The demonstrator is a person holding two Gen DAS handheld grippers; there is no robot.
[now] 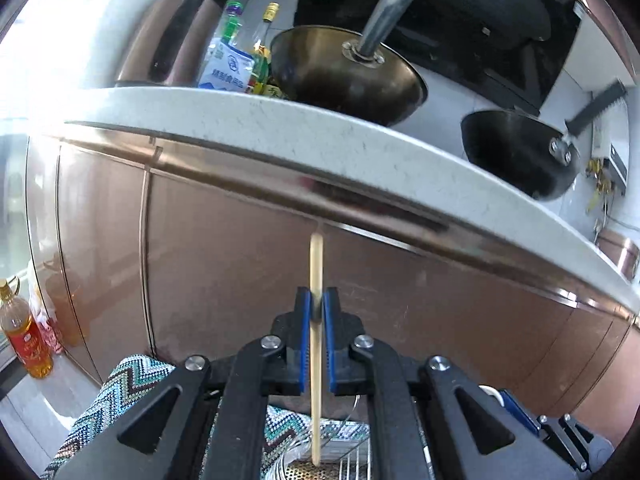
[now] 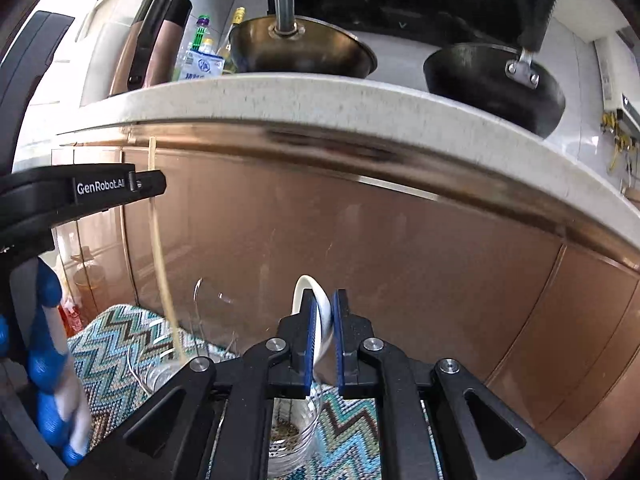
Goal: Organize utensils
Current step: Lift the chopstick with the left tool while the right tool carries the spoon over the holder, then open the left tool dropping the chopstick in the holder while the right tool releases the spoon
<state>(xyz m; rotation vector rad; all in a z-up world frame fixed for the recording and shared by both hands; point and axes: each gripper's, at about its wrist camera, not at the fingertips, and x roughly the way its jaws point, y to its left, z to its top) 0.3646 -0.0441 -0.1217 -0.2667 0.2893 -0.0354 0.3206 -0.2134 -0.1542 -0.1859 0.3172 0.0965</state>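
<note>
Left gripper [image 1: 316, 312]: closed on pale wooden chopstick [image 1: 316, 264], held upright, tip over clear glass cup [image 2: 168, 372]. Right gripper [image 2: 323, 320]: clamped on white ceramic spoon [image 2: 320, 300], above second clear glass tumbler [image 2: 296, 432]. Step, judged: depositing utensils; next requires lowering, then releasing.

chopstick [image 1: 316, 360] lower end behind claw linkage, white spoon [image 2: 320, 312] handle hidden

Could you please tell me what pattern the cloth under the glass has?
The cloth has a zigzag chevron pattern in teal, blue, white and brown, best seen in the right wrist view.
</note>
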